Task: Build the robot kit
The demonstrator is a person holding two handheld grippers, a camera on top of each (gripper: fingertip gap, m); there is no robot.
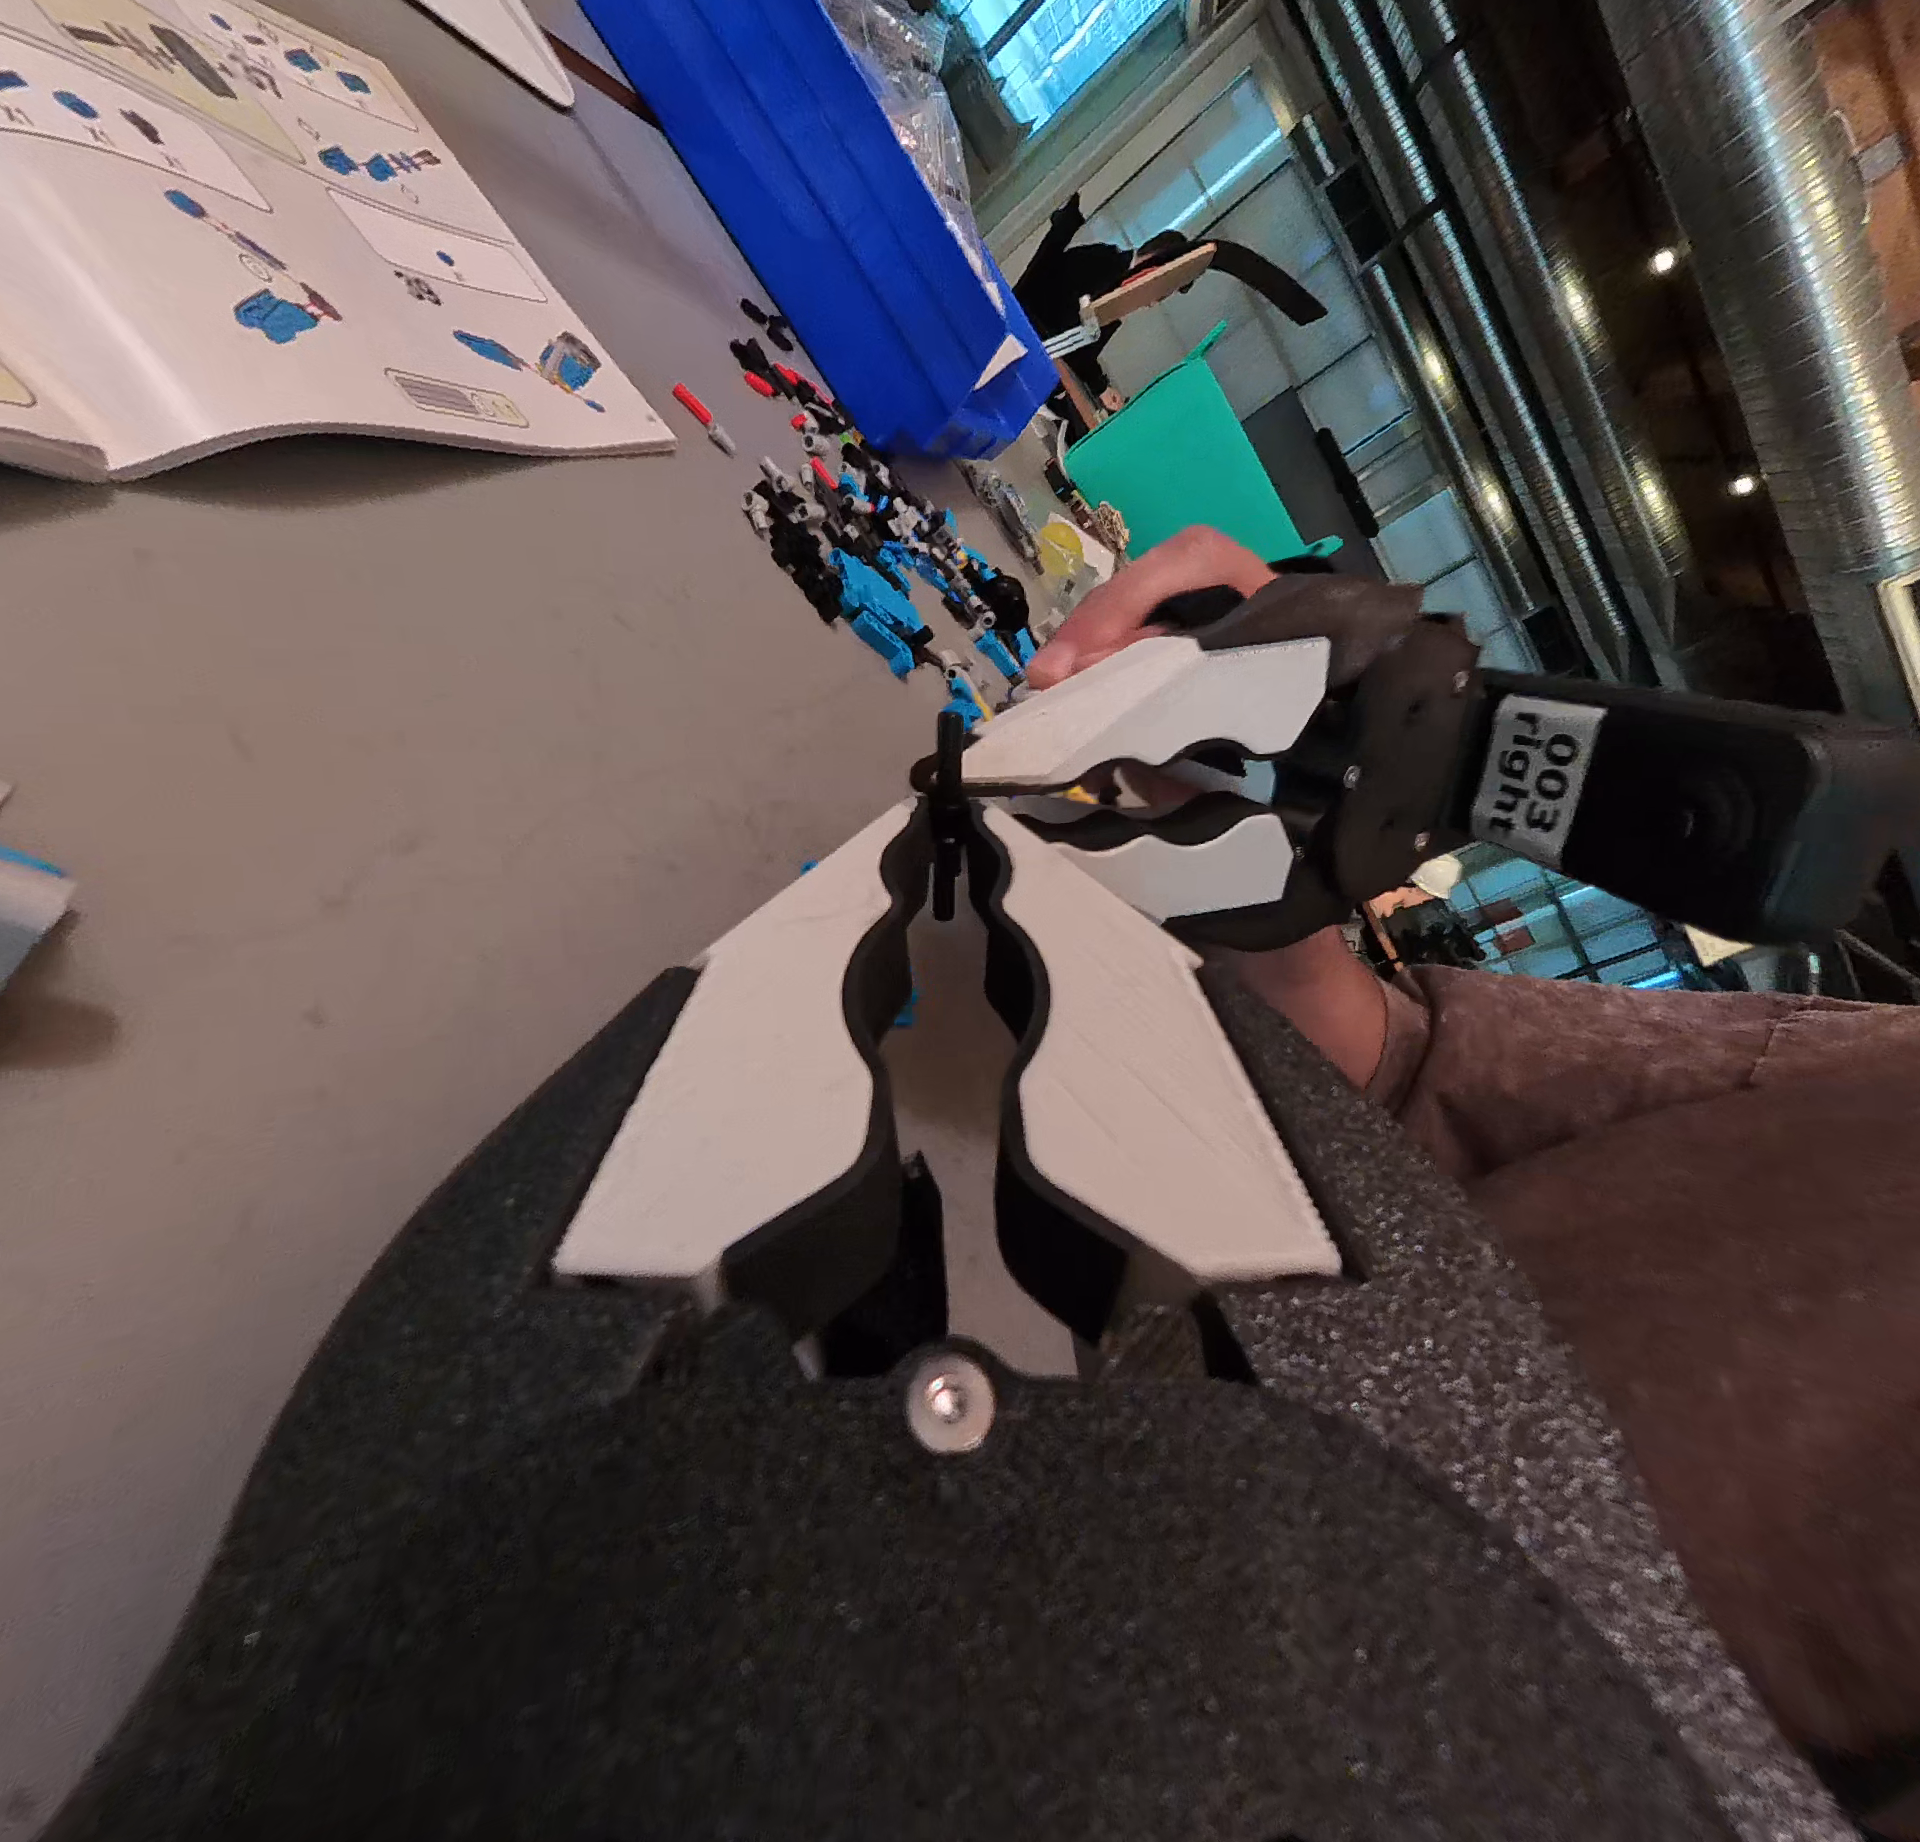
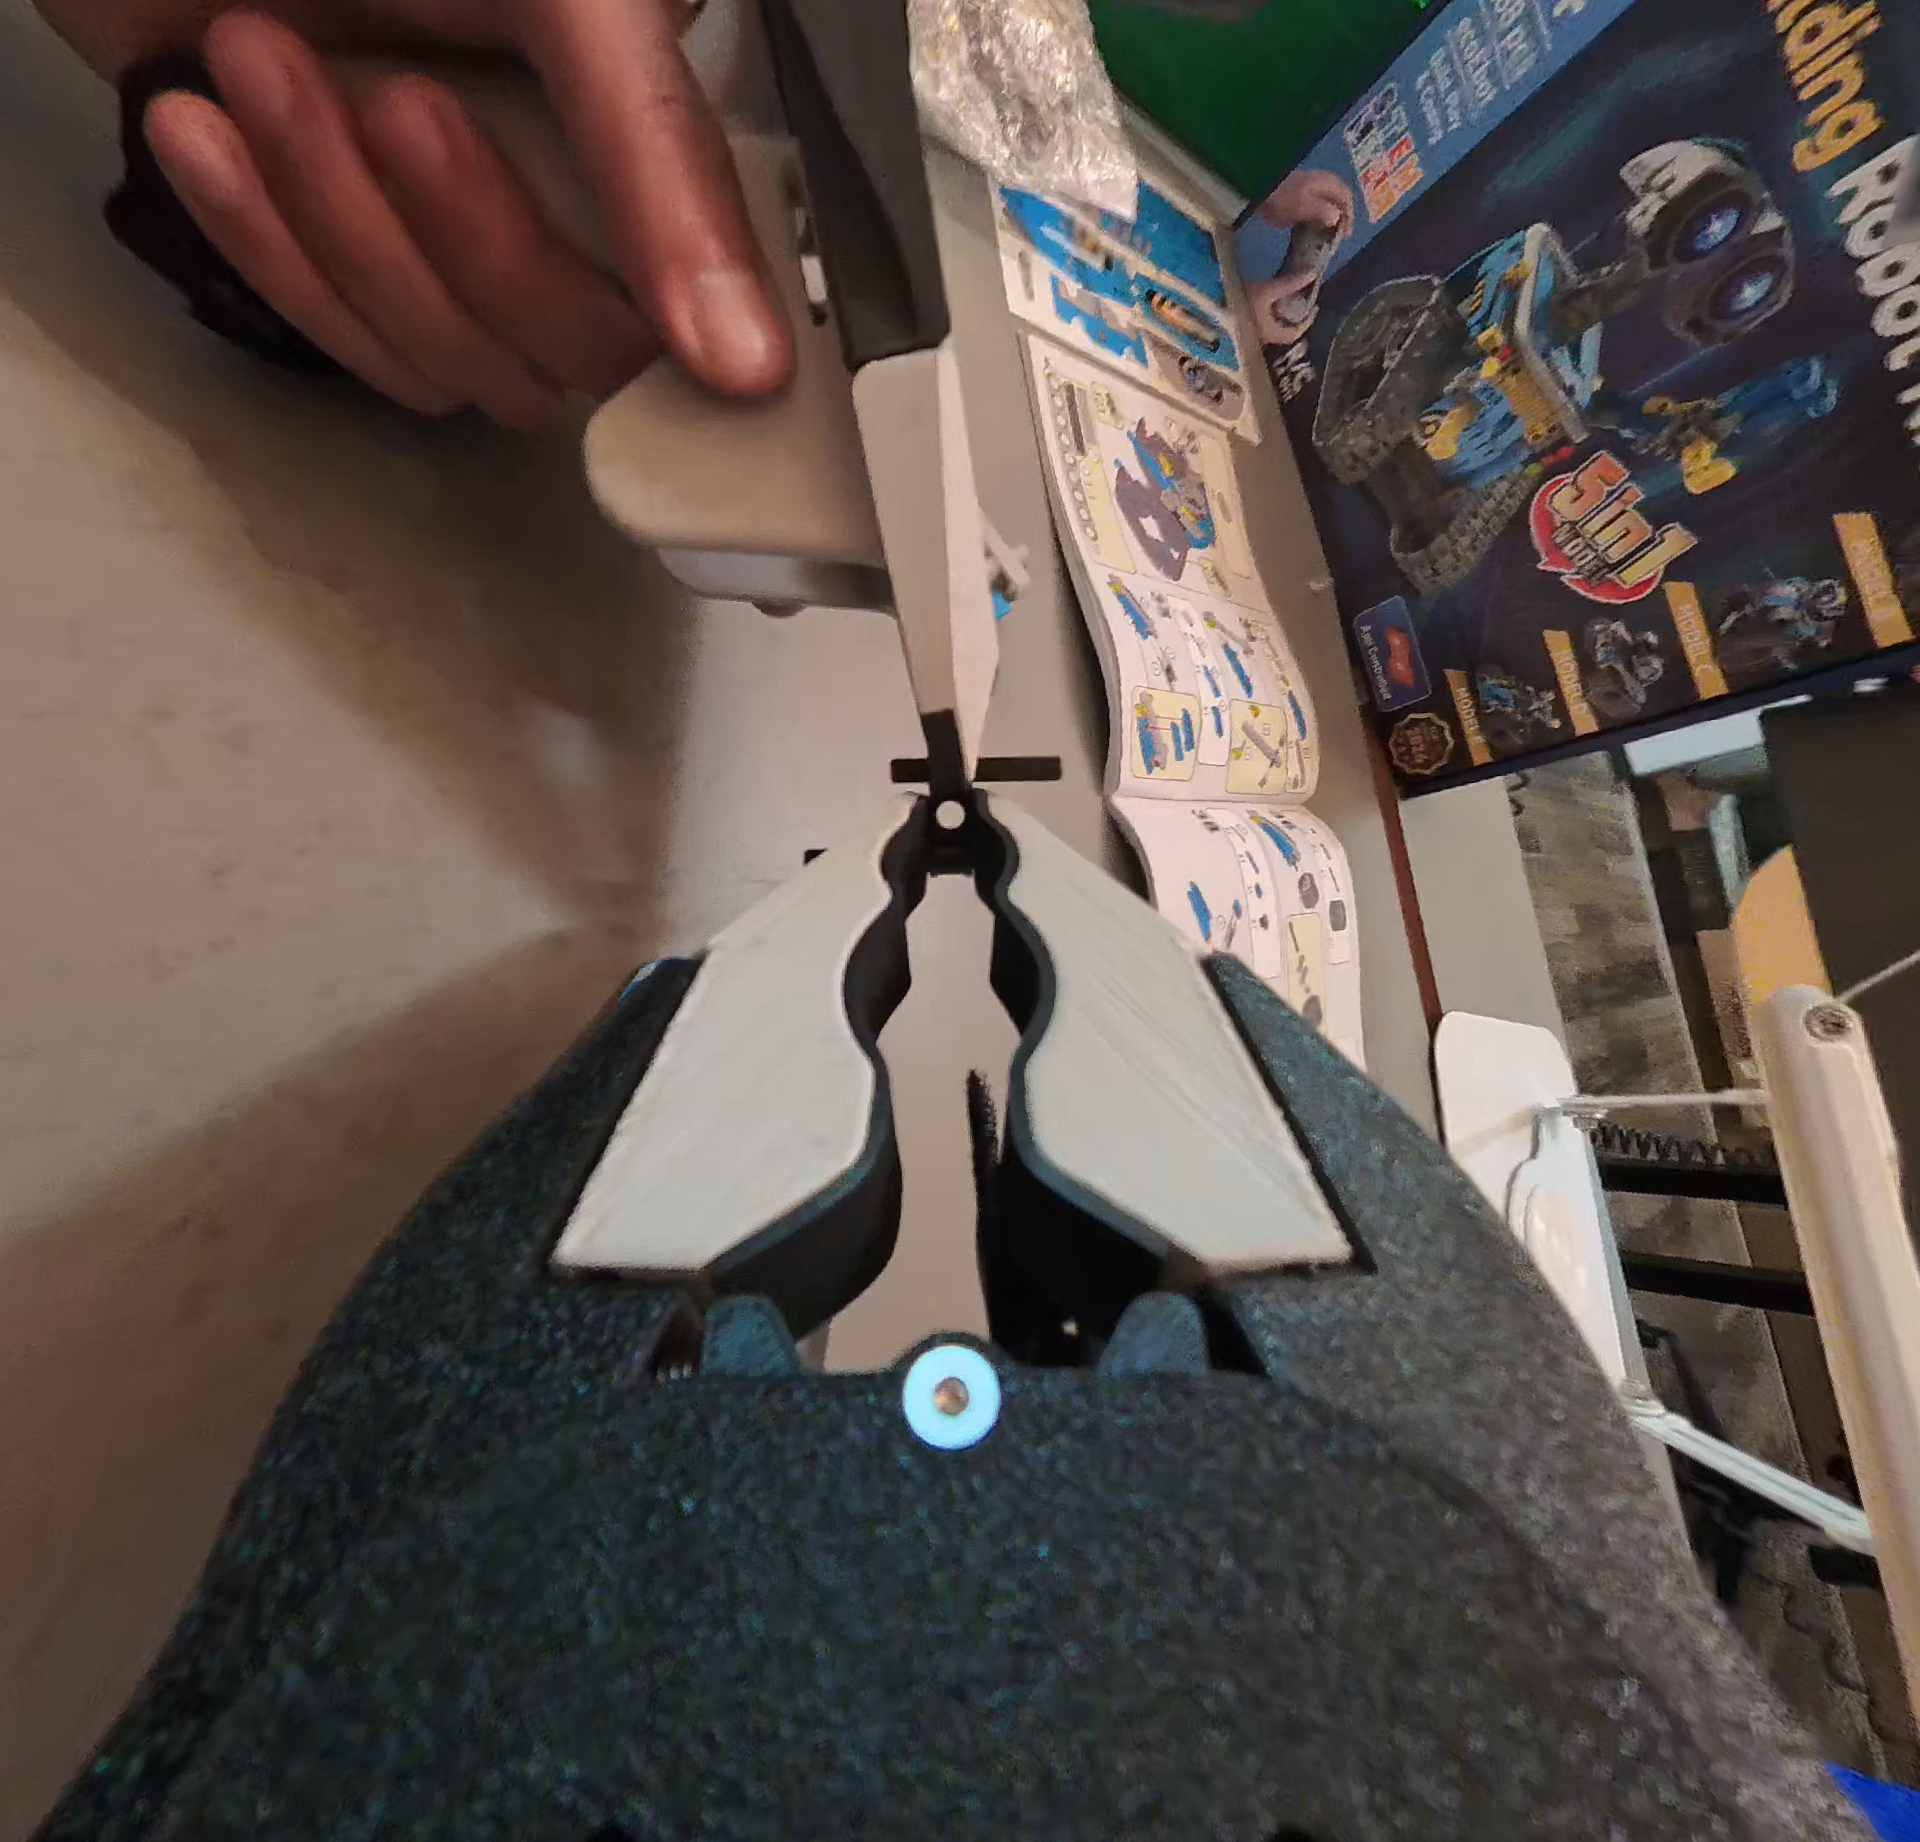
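Far left: open white printed instruction booklet [image 1: 260, 265] flat on the grey surface [image 1: 416, 753].

Centre, beyond the fingertips: loose heap of small blue, black and red plastic building pieces [image 1: 883, 566]; behind it a ribbed blue plastic bin [image 1: 821, 192].

Centre foreground: left tool [image 1: 948, 836], white fingers with black wavy pads, closed down to a narrow gap at the tips; clamped there a thin black plastic axle rod [image 1: 948, 826], long axis running across the fingers, both ends protruding.

Right of centre: right tool [image 2: 948, 821], likewise nearly closed, gripping a small black connector piece with a round hole [image 2: 949, 813]; tips of both tools meeting, set roughly at right angles; axle rod just ahead of the hole, crosswise in the right wrist view; threaded or merely touching: cannot tell.

Far right: dark printed cardboard kit box [image 2: 1621, 338] beside the booklet.
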